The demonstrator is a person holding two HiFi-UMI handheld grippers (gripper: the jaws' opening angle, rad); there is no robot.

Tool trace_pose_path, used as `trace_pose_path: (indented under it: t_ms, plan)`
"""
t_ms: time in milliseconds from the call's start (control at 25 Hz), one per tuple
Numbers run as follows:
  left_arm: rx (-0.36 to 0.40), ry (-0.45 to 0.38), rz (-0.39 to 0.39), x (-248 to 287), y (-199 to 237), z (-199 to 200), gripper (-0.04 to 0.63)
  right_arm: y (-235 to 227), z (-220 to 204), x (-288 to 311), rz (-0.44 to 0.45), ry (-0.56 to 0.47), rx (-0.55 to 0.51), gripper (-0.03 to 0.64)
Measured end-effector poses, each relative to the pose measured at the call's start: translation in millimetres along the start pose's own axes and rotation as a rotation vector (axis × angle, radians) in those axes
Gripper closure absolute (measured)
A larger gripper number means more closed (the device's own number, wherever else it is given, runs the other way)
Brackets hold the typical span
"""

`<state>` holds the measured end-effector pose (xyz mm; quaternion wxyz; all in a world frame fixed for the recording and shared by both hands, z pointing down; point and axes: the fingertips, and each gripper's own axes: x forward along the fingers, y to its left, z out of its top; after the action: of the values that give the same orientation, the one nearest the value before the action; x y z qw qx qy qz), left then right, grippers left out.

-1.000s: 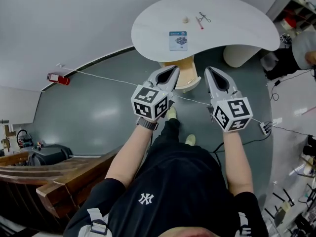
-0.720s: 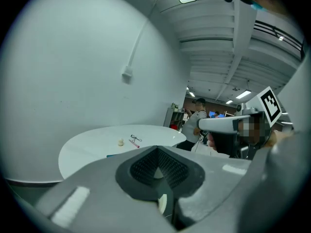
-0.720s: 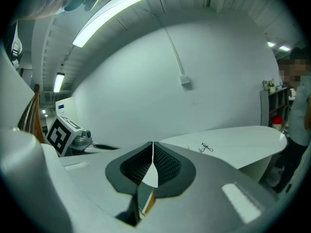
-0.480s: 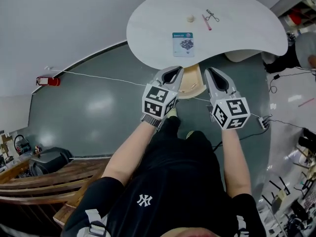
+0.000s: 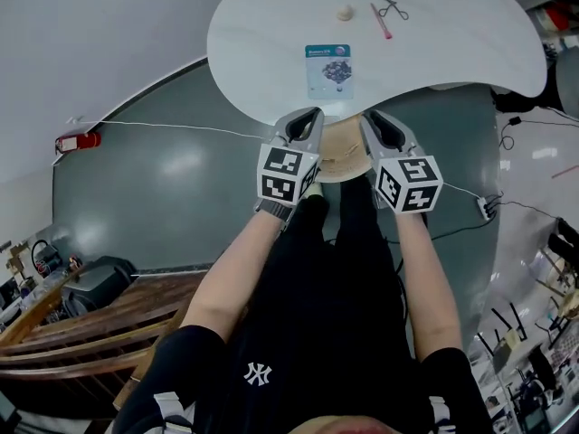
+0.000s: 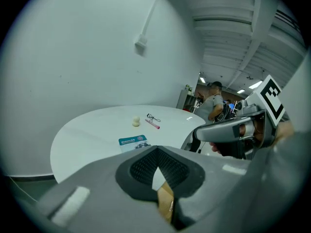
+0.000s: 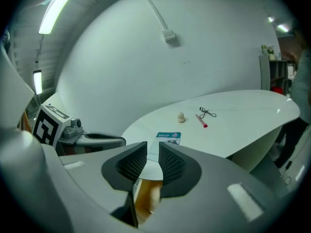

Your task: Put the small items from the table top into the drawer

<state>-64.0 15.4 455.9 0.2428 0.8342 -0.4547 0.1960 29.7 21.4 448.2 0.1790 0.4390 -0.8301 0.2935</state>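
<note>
On the white rounded table (image 5: 271, 34) lie a blue-and-white card packet (image 5: 327, 69), a small beige blob (image 5: 345, 12), a pink stick (image 5: 382, 21) and a black wire-handled tool (image 5: 393, 5). My left gripper (image 5: 312, 114) is shut and empty, its tips at the table's near edge. The right gripper (image 5: 368, 116) hangs level with it, jaws a narrow gap apart and empty. Below both sits a light wooden unit (image 5: 342, 156) under the table edge. The packet (image 6: 133, 141) shows ahead in the left gripper view, and the packet (image 7: 168, 137) in the right one.
A red object (image 5: 74, 140) and a white cable (image 5: 181, 127) lie on the grey floor at the left. Dark wooden furniture (image 5: 81, 333) stands at the lower left. A power strip (image 5: 488, 208) lies at the right. A person (image 6: 214, 101) stands far behind the table.
The table has come nearer. Both grippers moved forward from over the floor to the table's near edge, above the wooden unit.
</note>
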Motion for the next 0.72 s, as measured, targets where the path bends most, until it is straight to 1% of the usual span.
trace_pose_path:
  t_ms: [80,280,520,720]
  plan:
    - [-0.002,0.014,0.016,17,7,-6,0.595,-13,-11,19,0.015,0.04,0.021,0.515]
    - [-0.033,0.044,0.06,49,22,-20,0.595,-35,-37,58,0.045,0.147,0.085,0.517]
    - [-0.058,0.088,0.092,78,42,-37,0.595,-49,-63,93,0.043,0.228,0.228,0.511]
    - [-0.082,0.127,0.083,96,51,-45,0.595,-58,-70,107,0.023,0.265,0.336,0.502]
